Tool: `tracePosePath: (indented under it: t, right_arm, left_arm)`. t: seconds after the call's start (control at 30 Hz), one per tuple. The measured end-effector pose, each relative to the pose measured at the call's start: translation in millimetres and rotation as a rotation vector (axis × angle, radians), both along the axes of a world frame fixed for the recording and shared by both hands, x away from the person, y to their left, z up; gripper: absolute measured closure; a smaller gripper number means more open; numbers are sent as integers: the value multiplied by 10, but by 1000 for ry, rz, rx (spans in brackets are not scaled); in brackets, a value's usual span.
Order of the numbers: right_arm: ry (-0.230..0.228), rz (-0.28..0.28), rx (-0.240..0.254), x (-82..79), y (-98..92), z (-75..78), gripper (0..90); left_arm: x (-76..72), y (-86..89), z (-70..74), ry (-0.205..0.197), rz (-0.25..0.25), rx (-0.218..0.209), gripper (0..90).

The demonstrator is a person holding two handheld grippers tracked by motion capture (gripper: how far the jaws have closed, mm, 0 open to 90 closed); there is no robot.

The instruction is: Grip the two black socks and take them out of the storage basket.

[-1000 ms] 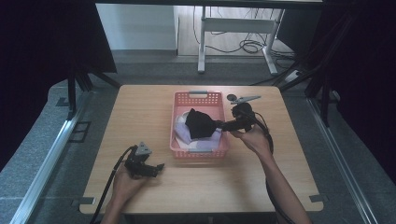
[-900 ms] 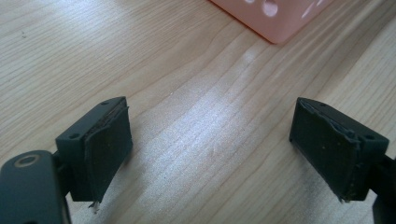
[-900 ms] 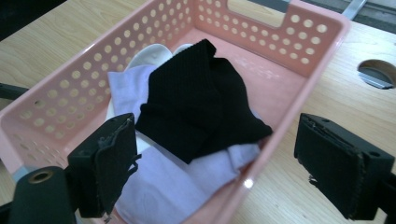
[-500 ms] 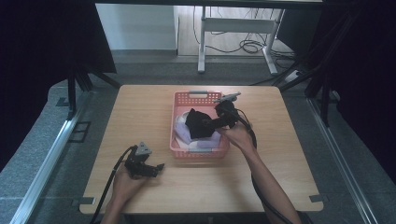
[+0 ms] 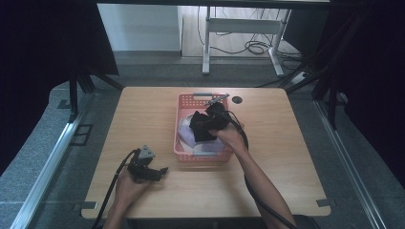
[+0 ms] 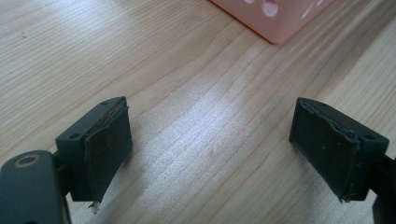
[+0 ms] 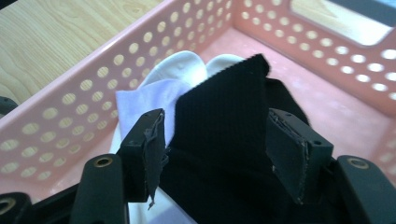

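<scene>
Having swung in from the right over the last second, the right claw [image 5: 203, 125] now sits over the pink perforated plastic basket [image 5: 182, 150], jaws parted around black ribbed cloth [image 7: 224, 116] lying on white cloth [image 7: 180, 70], likely letting go, while the left claw [image 5: 160, 171] rests wide open on the wooden surface [image 5: 143, 109]

Wooden table [image 5: 286, 157] (light grain) carries a pink basket [image 5: 184, 143].
</scene>
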State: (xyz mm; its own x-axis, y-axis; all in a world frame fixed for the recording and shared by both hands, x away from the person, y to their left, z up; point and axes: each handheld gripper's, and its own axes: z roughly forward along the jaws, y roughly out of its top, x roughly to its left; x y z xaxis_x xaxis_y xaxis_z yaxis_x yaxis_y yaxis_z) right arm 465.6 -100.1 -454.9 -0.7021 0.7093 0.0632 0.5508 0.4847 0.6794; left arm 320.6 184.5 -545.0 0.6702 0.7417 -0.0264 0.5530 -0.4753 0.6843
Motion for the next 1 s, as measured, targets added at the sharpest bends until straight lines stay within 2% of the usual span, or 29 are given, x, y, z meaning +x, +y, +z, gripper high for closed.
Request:
tracePosePath:
  t: [0.2, 0.5, 0.6, 0.7, 0.8, 0.9, 1.0]
  right_arm:
    - [9, 15, -31, 76, 151, -114, 390]
    - [39, -13, -127, 206, 344, -318, 396]
    - [43, -21, -147, 232, 368, -364, 423]
    - [32, -24, -186, 233, 388, -401, 496]
    - [21, -30, -211, 214, 396, -414, 641]
    - [28, -33, -216, 202, 387, -408, 776]
    - [27, -35, -211, 186, 381, -374, 820]
  left_arm:
    - [0, 0, 0, 0, 0, 0, 127]
    - [-1, 0, 2, 1, 0, 2, 128]
    - [0, 1, 2, 1, 0, 2, 127]
    - [-2, -1, 1, 1, 1, 0, 127]
    - [-2, -1, 1, 1, 1, 0, 127]
    - [-1, 0, 2, 1, 0, 2, 127]
    - [-1, 0, 2, 1, 0, 2, 127]
